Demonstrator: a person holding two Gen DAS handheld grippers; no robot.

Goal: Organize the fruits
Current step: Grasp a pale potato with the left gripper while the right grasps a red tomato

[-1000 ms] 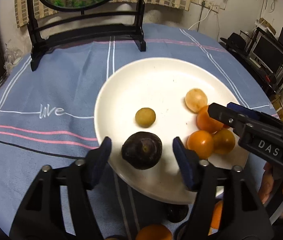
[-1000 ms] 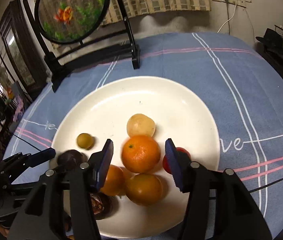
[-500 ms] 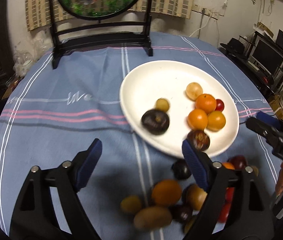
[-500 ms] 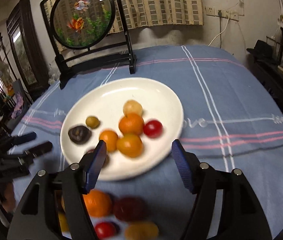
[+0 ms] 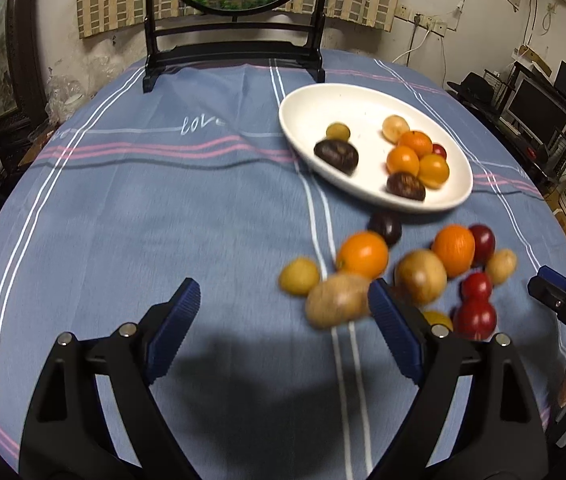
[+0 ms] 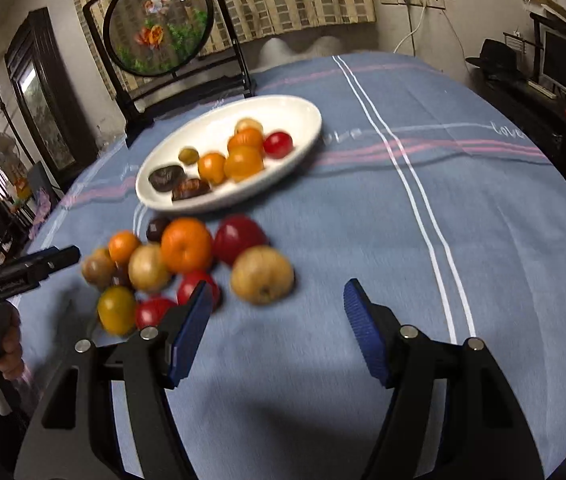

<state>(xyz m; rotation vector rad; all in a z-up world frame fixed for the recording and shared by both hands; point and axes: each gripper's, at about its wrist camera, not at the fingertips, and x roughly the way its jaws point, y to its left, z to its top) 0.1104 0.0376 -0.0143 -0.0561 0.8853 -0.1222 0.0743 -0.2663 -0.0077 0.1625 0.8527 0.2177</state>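
Fruits [image 5: 403, 272] round, orange, red, tan, dark; blurred.

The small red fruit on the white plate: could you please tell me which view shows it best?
The right wrist view: there the small red fruit sits unobstructed at the white plate's near right side. In the left wrist view it peeks out behind an orange fruit.

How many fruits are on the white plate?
8: dark fruit and green fruit left, brown fruit nearest, three orange fruits, tan fruit and red fruit right. None looks hidden.
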